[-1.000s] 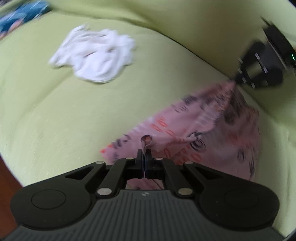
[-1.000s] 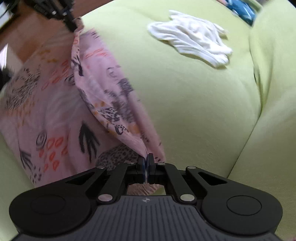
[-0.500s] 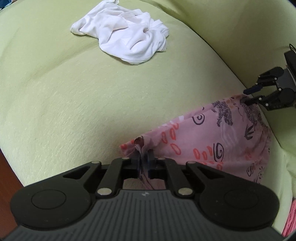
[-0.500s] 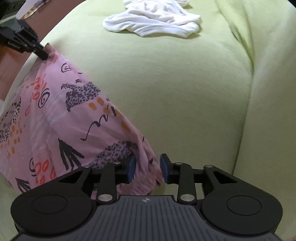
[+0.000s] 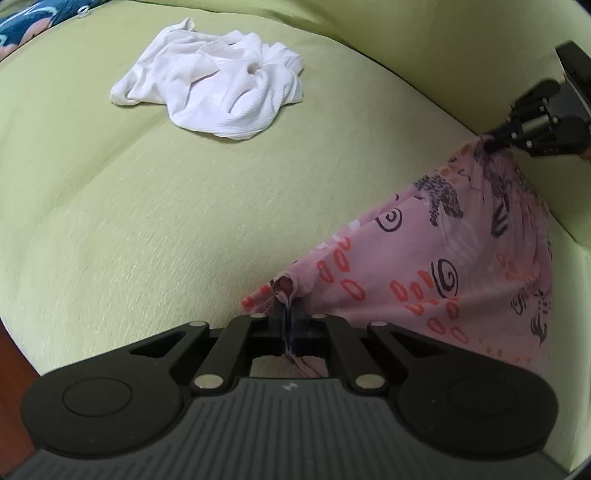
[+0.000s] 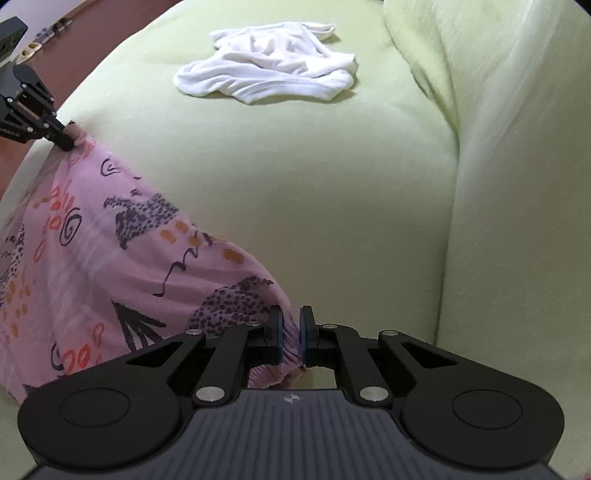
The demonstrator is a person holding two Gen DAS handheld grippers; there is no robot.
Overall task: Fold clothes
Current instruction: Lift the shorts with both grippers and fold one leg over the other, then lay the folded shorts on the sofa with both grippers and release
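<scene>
A pink patterned garment (image 5: 436, 266) lies spread on the green sofa seat (image 5: 147, 221); it also shows in the right wrist view (image 6: 110, 258). My left gripper (image 5: 287, 321) is shut on one corner of its edge. My right gripper (image 6: 290, 332) has its jaws a little apart, with the garment's other corner bunched between them. Each gripper shows in the other's view: the right one (image 5: 495, 142) at the far corner, the left one (image 6: 64, 142) at the left corner.
A crumpled white garment (image 5: 218, 92) lies farther back on the seat and shows in the right wrist view (image 6: 273, 74). The sofa backrest (image 6: 517, 184) rises on the right. A dark patterned cloth (image 5: 22, 22) sits at the far left edge.
The pink garment was lowered and spread flat on the seat. My right gripper's jaws opened, then narrowed again around the corner. The left gripper stayed shut.
</scene>
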